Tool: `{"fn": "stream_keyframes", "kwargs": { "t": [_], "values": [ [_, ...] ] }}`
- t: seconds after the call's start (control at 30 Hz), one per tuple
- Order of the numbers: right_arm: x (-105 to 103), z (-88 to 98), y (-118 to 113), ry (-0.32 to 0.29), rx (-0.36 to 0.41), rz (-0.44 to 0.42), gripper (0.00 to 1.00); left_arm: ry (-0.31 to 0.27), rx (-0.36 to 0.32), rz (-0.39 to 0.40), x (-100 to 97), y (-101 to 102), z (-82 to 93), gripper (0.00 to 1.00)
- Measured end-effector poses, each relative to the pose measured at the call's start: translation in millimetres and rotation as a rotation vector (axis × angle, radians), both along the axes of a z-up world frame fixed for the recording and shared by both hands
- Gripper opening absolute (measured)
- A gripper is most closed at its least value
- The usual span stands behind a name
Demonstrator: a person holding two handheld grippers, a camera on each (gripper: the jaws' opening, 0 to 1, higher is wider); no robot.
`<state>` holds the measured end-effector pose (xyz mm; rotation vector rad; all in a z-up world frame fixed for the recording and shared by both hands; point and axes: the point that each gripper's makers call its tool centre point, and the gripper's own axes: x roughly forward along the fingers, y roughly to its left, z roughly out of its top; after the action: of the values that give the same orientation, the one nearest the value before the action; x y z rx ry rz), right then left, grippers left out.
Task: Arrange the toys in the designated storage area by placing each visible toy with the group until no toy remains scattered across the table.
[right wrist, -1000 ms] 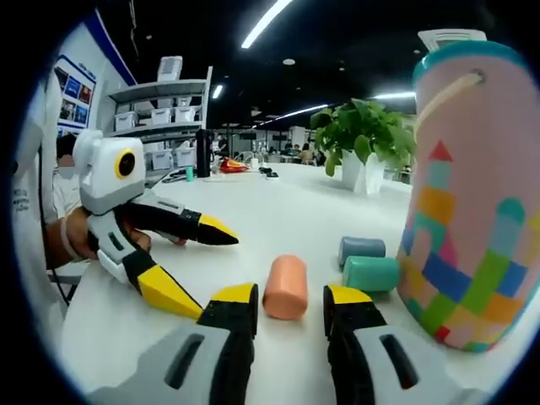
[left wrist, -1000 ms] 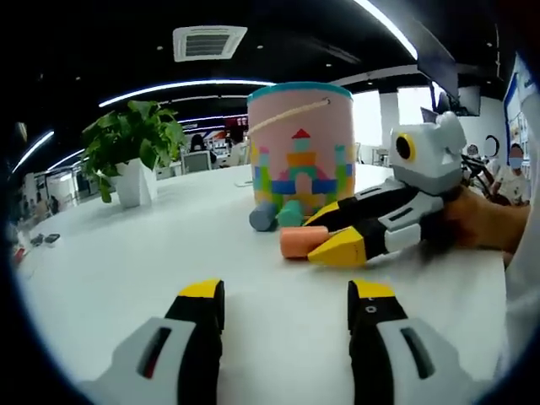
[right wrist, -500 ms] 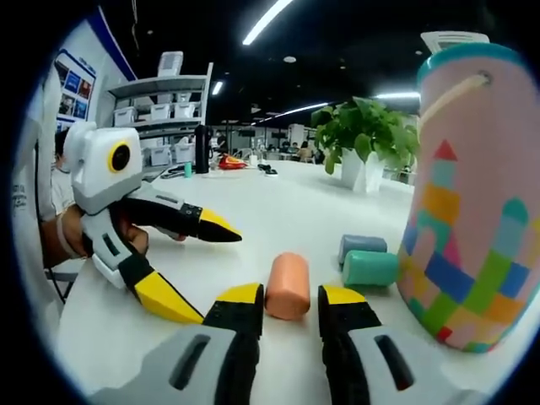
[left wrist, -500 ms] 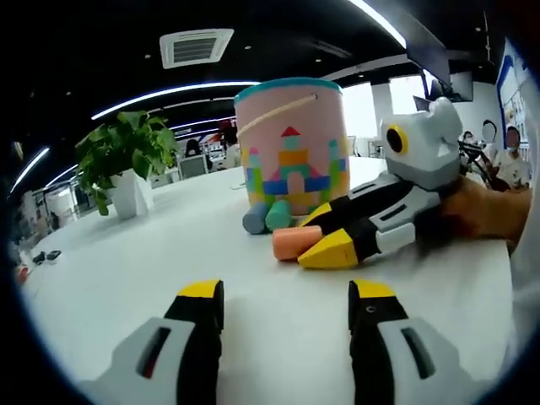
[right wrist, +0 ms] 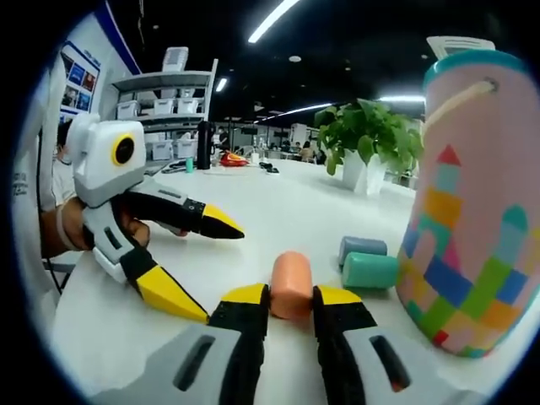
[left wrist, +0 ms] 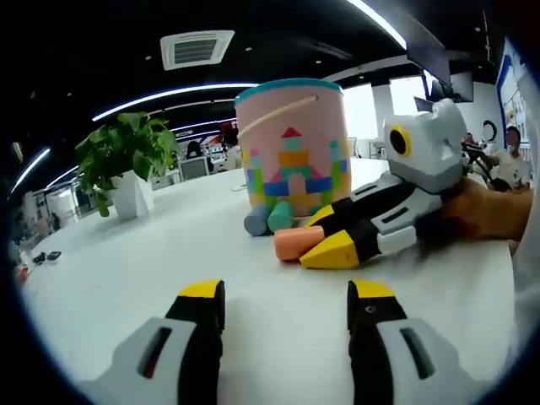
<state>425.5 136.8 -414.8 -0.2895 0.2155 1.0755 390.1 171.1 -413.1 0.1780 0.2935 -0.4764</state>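
Right gripper view: the orange cylinder (right wrist: 292, 283) is seen at 12 o'clock, long axis along the jaws, clamped by the right gripper (right wrist: 291, 295); the left gripper (left wrist: 285, 291) is held wide open, empty.

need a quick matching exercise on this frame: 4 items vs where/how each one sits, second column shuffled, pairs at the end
Column 1:
1. orange cylinder block
2. teal cylinder block
3. pink patterned toy bucket
4. potted green plant

Column 2:
A. stands upright with a rope handle, at the right of the right gripper view
B. far back on the white table, in a white pot
C. lies between the jaws of the right gripper
D. lies on its side beside a grey-blue cylinder block, close to the bucket

Pairs: 1-C, 2-D, 3-A, 4-B
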Motion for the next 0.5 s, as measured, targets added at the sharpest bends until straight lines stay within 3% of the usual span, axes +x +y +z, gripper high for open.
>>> {"fn": "stream_keyframes", "kwargs": {
  "t": [0.07,0.13,0.17,0.27,0.4,0.5],
  "values": [
    [1,1.4,-1,-0.027,-0.002,0.002,0.21,0.01,-0.004,-0.004,-0.7,-1,-0.3,0.6],
    [0,3.7,0,-0.015,0.02,0.001,0.21,0.023,-0.015,-0.014,-0.9,-4,-0.4,0.6],
    [-1,6.1,1,0.015,0.053,0.001,0.21,0.042,-0.062,-0.016,-1.3,-7,0.0,0.6],
    [-1,8.1,-1,0.006,0.054,-0.002,0.2,0.036,-0.096,-0.02,0.7,-10,3.7,0.6],
    [-1,11.4,-7,0.066,0.098,-0.017,0.2,0.014,-0.068,-0.001,2.2,-7,3.2,0.6],
    [0,14.8,-10,0.074,0.111,-0.027,0.2,0.006,-0.068,0.001,1.9,-7,4.3,0.6]
  ]
}}
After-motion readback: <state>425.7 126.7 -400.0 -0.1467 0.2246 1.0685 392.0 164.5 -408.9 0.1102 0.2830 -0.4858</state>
